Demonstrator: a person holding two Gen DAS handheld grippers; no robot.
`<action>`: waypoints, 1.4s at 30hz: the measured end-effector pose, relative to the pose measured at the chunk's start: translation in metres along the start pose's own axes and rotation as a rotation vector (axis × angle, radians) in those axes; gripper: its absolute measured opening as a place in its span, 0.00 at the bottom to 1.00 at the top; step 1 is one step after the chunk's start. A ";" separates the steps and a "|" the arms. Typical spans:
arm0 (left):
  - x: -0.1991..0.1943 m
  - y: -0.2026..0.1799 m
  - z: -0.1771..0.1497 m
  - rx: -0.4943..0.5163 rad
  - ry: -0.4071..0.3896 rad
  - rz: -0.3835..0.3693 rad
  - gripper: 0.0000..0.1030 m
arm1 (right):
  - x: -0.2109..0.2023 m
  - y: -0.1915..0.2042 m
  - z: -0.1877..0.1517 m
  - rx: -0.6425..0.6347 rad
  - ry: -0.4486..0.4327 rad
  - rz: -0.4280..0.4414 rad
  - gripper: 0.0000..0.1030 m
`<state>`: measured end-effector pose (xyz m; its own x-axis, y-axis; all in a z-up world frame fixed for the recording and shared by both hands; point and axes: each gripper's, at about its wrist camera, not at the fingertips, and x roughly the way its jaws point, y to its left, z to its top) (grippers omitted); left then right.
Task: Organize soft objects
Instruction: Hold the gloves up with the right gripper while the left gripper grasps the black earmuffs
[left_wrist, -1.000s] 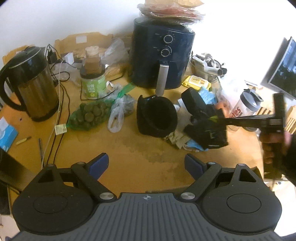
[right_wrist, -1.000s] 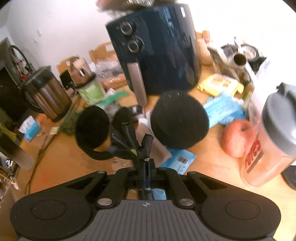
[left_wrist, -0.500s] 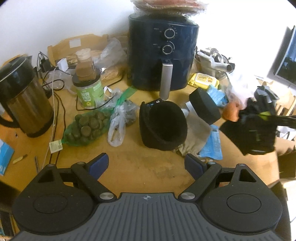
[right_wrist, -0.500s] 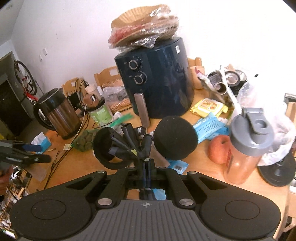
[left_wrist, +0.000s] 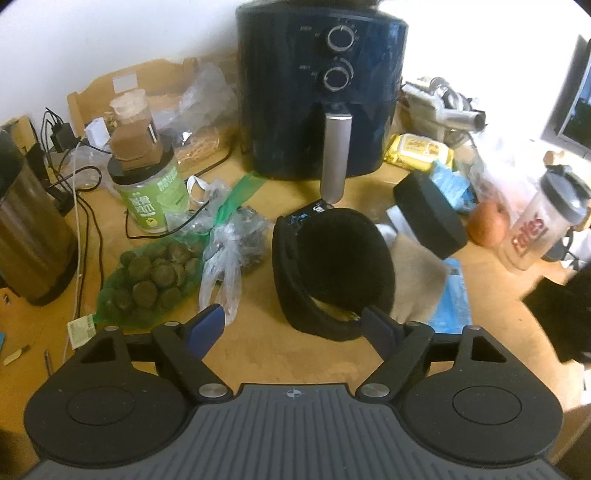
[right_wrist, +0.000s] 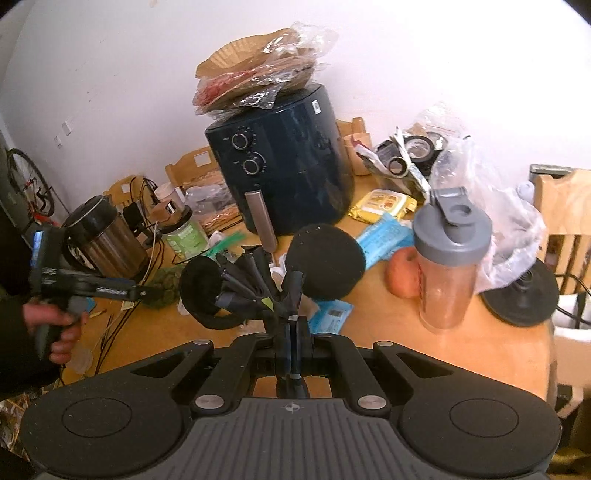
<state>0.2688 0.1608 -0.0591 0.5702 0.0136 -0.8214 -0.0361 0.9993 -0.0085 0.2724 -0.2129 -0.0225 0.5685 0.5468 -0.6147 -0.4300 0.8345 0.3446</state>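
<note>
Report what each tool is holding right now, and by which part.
The right tool is shut on a black glove, pinching it at the cuff end, fingers fanned upward. The left tool is open and holds nothing; its jaws have just been closing slightly.

red lettering, partly legible, on shaker bottle (left_wrist: 532, 236)

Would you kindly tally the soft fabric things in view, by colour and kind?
Black round pads: 2
Black glove: 1
Beige cloth: 1
Total: 4
</note>
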 end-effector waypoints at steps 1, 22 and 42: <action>0.006 0.000 0.001 0.001 0.004 0.002 0.78 | -0.002 0.000 -0.002 0.005 -0.001 -0.003 0.05; 0.075 0.013 0.020 -0.082 0.037 -0.027 0.10 | -0.026 0.003 -0.023 0.059 -0.016 -0.039 0.05; -0.035 0.016 0.046 -0.092 -0.168 -0.127 0.10 | -0.037 0.015 0.008 -0.029 -0.077 0.013 0.05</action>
<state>0.2863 0.1780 -0.0040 0.7031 -0.0985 -0.7043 -0.0258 0.9862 -0.1637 0.2510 -0.2202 0.0109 0.6143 0.5623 -0.5535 -0.4576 0.8254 0.3307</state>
